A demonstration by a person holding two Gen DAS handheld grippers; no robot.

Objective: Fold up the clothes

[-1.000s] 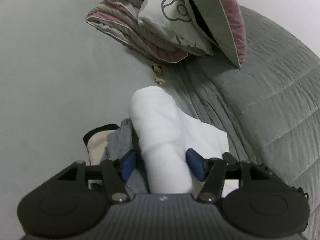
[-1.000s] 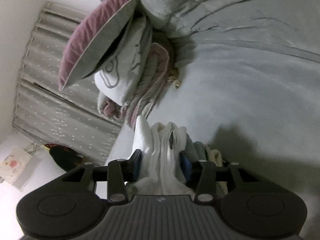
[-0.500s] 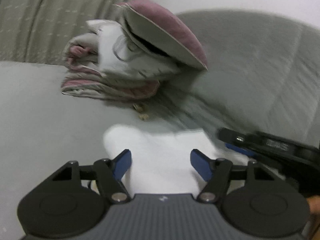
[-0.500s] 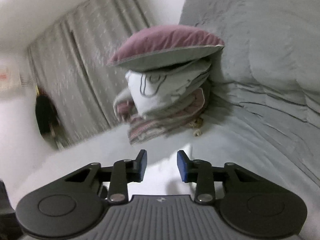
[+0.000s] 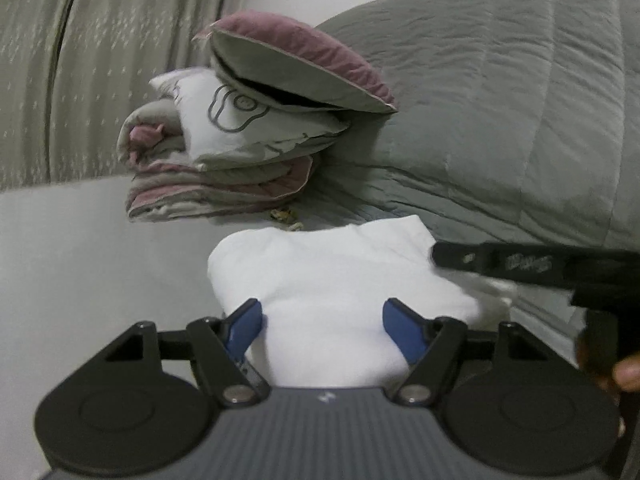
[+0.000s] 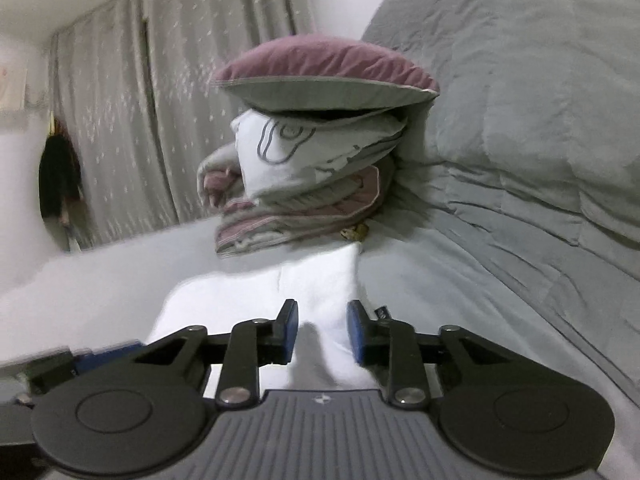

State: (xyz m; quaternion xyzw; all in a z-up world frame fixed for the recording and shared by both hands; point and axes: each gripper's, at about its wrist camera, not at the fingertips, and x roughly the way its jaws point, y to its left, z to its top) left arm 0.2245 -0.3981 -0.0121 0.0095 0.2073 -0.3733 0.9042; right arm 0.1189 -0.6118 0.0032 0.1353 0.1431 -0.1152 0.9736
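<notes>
The white garment [image 5: 344, 280] lay folded into a compact bundle on the bed [image 5: 80, 264] below the stacked pillows [image 5: 256, 148], both the left tool [image 5: 322, 322] and right tool [image 6: 322, 330] parted and empty, suggesting this fold was essentially finished.

White garment [image 5: 332, 276], mauve-and-grey pillow [image 5: 296, 64], grey quilt [image 5: 500, 120], blue-padded fingers [image 5: 400, 332].
</notes>
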